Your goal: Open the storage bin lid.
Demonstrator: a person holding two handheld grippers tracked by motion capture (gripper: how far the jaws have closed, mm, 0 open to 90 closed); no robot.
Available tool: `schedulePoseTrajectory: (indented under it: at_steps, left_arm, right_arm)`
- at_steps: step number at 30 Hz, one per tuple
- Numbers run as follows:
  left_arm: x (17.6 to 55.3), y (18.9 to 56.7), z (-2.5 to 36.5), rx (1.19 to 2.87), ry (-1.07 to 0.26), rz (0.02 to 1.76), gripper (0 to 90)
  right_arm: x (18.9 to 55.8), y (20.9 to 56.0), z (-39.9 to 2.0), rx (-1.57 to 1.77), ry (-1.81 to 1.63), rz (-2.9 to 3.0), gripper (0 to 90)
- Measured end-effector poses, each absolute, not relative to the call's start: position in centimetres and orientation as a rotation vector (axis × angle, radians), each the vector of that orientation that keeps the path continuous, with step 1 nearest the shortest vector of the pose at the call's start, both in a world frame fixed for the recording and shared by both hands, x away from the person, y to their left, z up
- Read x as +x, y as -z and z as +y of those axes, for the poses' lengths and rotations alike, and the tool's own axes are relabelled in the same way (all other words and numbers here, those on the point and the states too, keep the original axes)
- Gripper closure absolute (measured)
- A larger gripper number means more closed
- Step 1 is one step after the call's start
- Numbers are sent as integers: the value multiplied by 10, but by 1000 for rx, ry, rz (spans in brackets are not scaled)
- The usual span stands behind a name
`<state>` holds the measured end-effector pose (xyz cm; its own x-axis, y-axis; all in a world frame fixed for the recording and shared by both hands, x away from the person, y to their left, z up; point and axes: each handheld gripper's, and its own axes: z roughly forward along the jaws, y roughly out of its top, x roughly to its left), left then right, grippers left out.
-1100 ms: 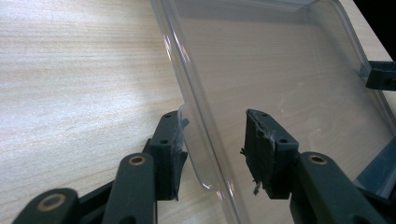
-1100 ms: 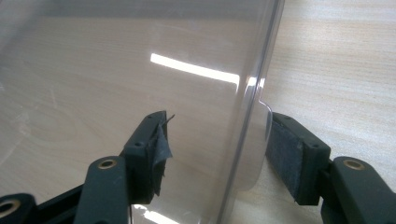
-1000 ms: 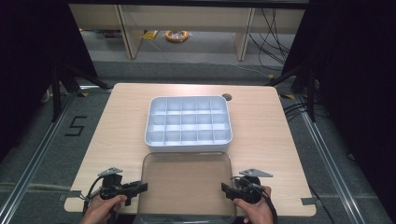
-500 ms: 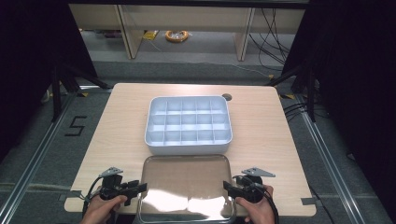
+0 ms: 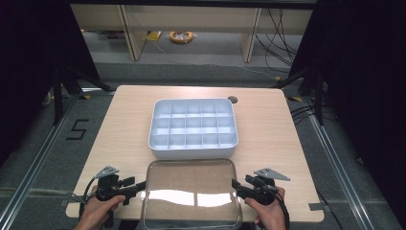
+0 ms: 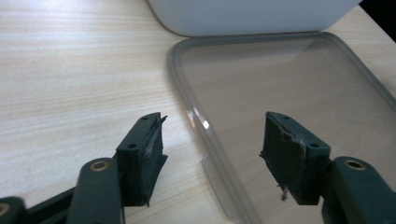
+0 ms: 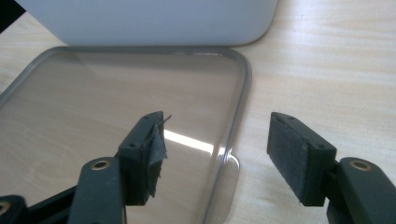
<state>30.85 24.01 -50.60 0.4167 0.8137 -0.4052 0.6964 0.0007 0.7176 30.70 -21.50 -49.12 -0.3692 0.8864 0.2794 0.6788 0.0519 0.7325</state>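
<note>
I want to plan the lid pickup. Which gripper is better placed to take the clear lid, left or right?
Neither clearly: the left gripper and right gripper are both open, each with its jaws on either side of one side edge of the clear lid, which lies before the white tray. Probably use both.

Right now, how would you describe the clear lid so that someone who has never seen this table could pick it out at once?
Start at the wooden table and find the white compartment tray at its middle. Directly in front of it, at the near edge, lies the clear lid, between the open left hand-held gripper and right hand-held gripper. Unlike the opaque, divided tray, it is flat and see-through, with the wood showing through it.
</note>
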Motion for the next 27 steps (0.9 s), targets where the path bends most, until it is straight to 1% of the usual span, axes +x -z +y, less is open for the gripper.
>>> schedulePoseTrajectory:
  at_steps: [8, 9, 11, 16, 17, 18, 19, 23, 27]
  left_arm:
    - [311, 503, 242, 1704, -140, 1286, 286]
    - [310, 501, 244, 1697, -139, 1285, 278]
    - [310, 500, 244, 1687, -133, 1271, 264]
    - [303, 496, 241, 1686, -122, 1259, 240]
    - [303, 496, 241, 1686, -122, 1259, 238]
    - [301, 496, 239, 1686, -117, 1253, 238]
    - [296, 495, 236, 1700, -119, 1231, 236]
    - [287, 494, 233, 1726, -126, 1201, 226]
    - [283, 496, 233, 1726, -134, 1173, 222]
  right_arm:
    - [307, 486, -218, 1636, -1267, 2026, 324]
    - [309, 487, -223, 1576, -1277, 2025, 313]
    - [308, 487, -225, 1577, -1284, 2016, 302]
    - [305, 485, -229, 1583, -1290, 2022, 291]
    - [302, 483, -227, 1648, -1306, 1997, 288]
    - [302, 483, -227, 1648, -1306, 1997, 288]
    - [302, 484, -231, 1574, -1312, 2008, 283]
    - [299, 484, -231, 1542, -1284, 2045, 278]
    - [295, 484, -227, 1597, -1284, 2043, 272]
